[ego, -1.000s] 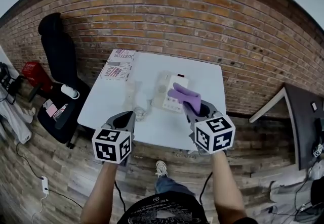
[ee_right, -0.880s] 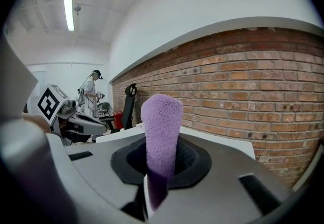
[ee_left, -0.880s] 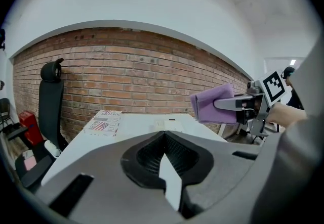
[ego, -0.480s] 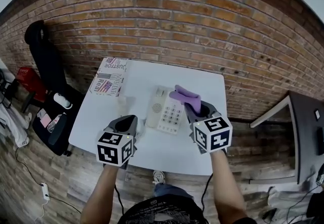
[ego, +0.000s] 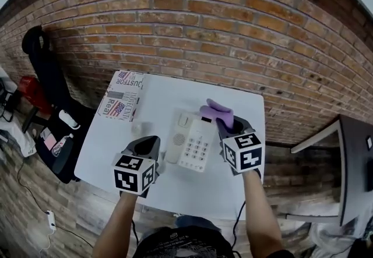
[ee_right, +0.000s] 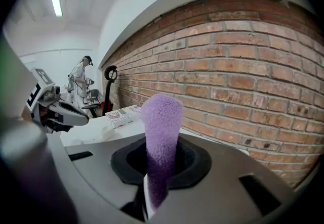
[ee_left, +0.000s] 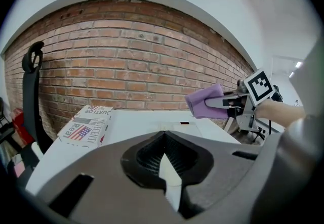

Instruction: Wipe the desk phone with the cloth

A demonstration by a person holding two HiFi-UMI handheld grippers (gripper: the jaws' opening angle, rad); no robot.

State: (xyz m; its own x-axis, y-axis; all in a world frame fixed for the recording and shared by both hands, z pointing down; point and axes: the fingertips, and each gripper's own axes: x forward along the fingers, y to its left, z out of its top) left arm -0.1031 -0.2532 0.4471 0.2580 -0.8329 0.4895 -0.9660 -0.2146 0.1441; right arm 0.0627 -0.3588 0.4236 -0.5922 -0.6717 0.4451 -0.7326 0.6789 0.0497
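Note:
A white desk phone with a keypad lies on the white table. Its far edge shows in the left gripper view. My right gripper is shut on a folded purple cloth, which stands up between the jaws beside the phone's far right corner and above the table. My left gripper hovers left of the phone with its jaws together and nothing held. A pale blurred thing, maybe the handset, lies left of the phone.
A printed cardboard box lies on the table's far left corner, against the brick wall. A black office chair stands left of the table. A person stands far off in the room.
Both grippers have moved forward from the table's near edge to either side of the phone. The cloth stays clamped in the right gripper. The head view has shifted.

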